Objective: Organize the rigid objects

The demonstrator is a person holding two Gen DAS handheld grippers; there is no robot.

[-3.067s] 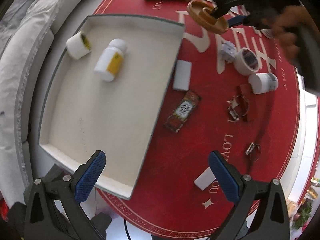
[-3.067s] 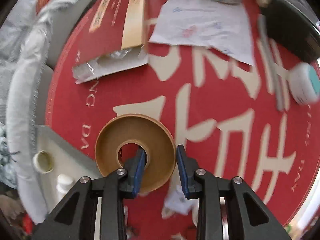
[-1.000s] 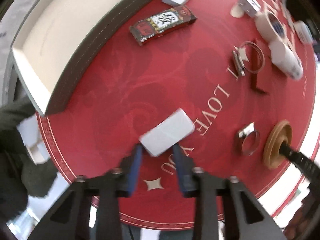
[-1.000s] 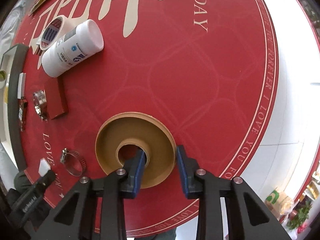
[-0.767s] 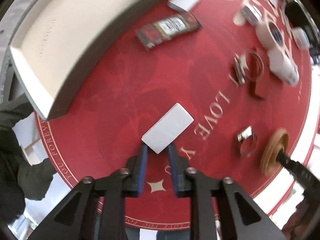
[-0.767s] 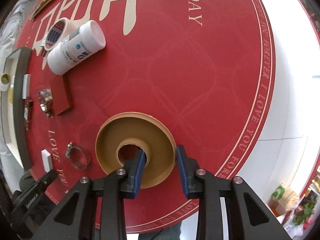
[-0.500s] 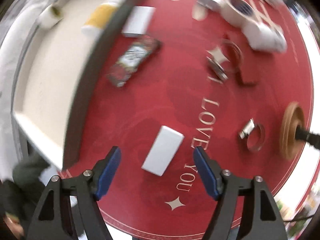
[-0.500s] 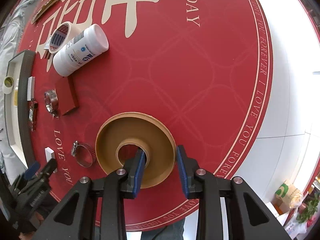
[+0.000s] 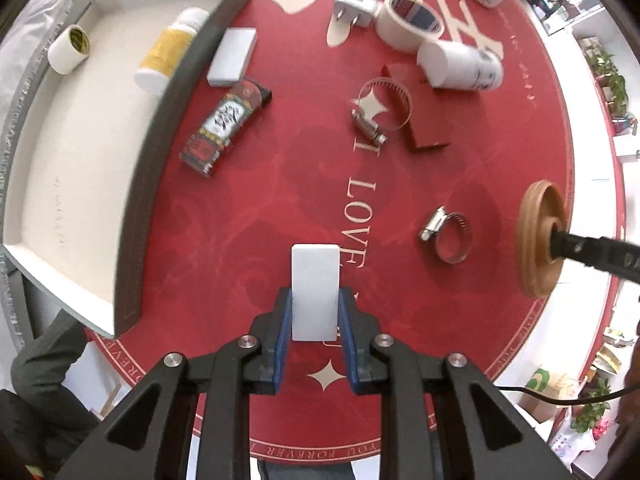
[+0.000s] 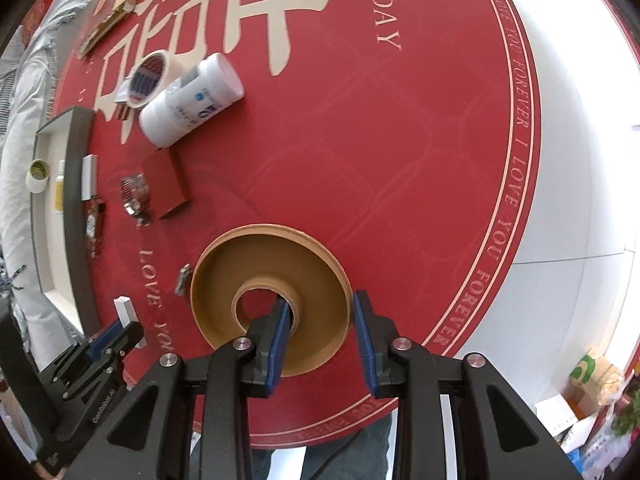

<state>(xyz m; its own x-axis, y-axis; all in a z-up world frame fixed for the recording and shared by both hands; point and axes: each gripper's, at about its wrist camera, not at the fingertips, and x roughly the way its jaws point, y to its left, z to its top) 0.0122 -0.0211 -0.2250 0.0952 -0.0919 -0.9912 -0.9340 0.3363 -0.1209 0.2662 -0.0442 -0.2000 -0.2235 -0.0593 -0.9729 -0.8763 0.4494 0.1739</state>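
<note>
A white rectangular block [image 9: 314, 292] hangs just above the red round table mat. The jaws of my left gripper [image 9: 314, 322] are closing on it, and the blue pads press its two long sides. From the right wrist, that left gripper [image 10: 116, 332] and its block [image 10: 126, 310] show at the lower left. My right gripper [image 10: 320, 320] is shut on a brown flanged disc [image 10: 256, 272], one finger in the centre hole and one outside the rim. The same disc [image 9: 538, 236] stands edge-on at the right of the left wrist view. The grey, white-lined tray [image 9: 132, 208] lies at the left.
A small white roll [image 9: 68, 50] and a yellow-labelled bottle [image 9: 168, 50] lie in the tray. Outside it are a second white block [image 9: 232, 56], a patterned red box [image 9: 226, 122], two hose clamps [image 9: 380, 110] [image 9: 448, 236], a dark red box [image 9: 424, 120], a white bottle [image 9: 460, 66] and a tape roll [image 9: 408, 20].
My left gripper let go of the white block's corner, opened wide, rolled to line up with it and shut on its long sides. Both grippers have risen, the right one still holding the disc.
</note>
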